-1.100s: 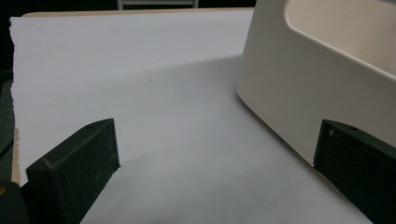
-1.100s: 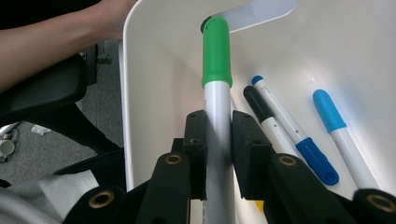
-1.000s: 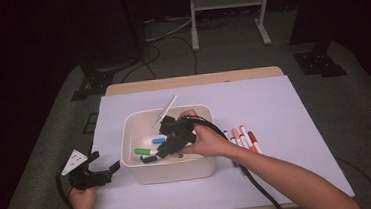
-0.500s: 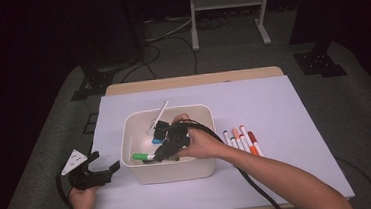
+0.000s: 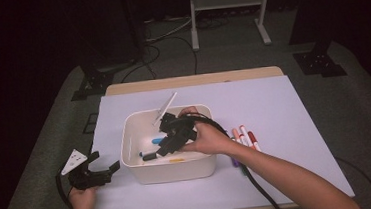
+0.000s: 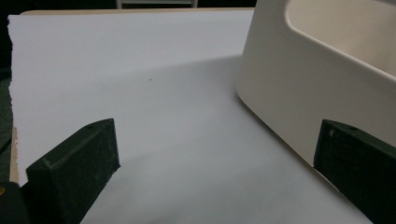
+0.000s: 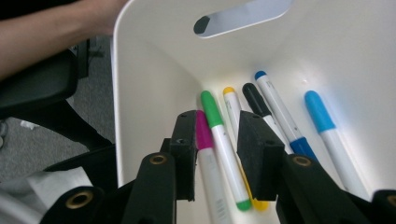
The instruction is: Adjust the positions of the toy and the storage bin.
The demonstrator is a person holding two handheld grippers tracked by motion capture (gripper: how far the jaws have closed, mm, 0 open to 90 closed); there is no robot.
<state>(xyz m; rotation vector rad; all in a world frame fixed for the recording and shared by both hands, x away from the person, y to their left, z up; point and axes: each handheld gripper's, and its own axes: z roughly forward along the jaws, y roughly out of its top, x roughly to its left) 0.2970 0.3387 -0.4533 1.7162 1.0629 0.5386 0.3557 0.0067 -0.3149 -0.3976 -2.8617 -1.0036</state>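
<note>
Hovering inside the white bin (image 5: 168, 168), right gripper (image 5: 168, 138) angled down toward the markers on the bin floor, jaws parted and just opened further, pads pressing on nothing. Seen along its own jaws (image 7: 217, 140): pink marker (image 7: 205, 154) and green-capped marker (image 7: 219, 135) lying loose in the gap between the black pads, side by side on the bin floor (image 7: 154, 116), touching neither pad clearly. Beside these, toward the right of that view: a yellow-capped marker (image 7: 231, 105), a black-capped marker (image 7: 254, 105), a marker with dark blue ends (image 7: 280, 114), and a light blue-capped marker (image 7: 322, 116), all lying roughly parallel and close together. Oval handle slot (image 7: 243, 16) cut in the bin's far wall above them. Resting low on the white table cover (image 5: 285, 121) just left of the bin, left gripper (image 5: 96, 174), held by the left hand (image 5: 83, 200), jaws spread wide and empty. In its own view (image 6: 219, 172), nothing but bare white cover between the two black pads, the bin's outer wall (image 6: 299, 88) just beside the right-hand pad. Lying on the cover to the right of the bin, well apart from both grippers, a small row of orange and red markers (image 5: 244, 137). Leaning over the bin's far rim, a white stick-shaped thing (image 5: 166, 106), too small to identify.
</note>
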